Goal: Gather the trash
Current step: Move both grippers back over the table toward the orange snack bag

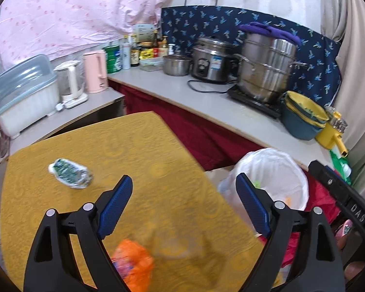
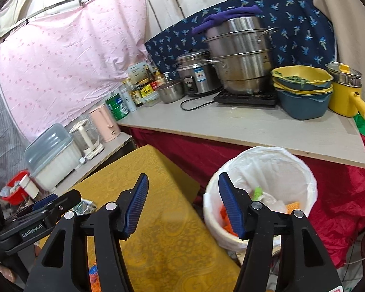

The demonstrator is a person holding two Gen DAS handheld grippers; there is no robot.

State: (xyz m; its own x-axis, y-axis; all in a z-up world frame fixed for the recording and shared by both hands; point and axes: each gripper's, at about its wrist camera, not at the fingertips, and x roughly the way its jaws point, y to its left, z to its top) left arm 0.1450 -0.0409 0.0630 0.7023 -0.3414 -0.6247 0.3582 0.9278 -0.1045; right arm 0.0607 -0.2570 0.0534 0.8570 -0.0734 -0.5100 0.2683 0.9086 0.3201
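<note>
Risk: orange wrapper point(image 1: 132, 265) lies near, low between the wide, empty left gripper point(image 1: 183, 192) jaws on the yellow table point(image 1: 158, 150); it's blurred, so a close could miss. Green wrapper point(image 1: 69, 174) sits far left. Right gripper point(image 2: 183, 189), also wide and empty, hangs by the lined bin point(image 2: 301, 170) at right and could knock its rim.

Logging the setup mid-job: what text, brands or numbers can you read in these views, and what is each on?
"GenRobot.AI": on the left hand-held gripper body, seen from the right wrist view.
"DAS": on the right hand-held gripper's body, seen from the left wrist view.
Labels on the green can, sauce bottles and rice cooker: too small or blurred to read.
</note>
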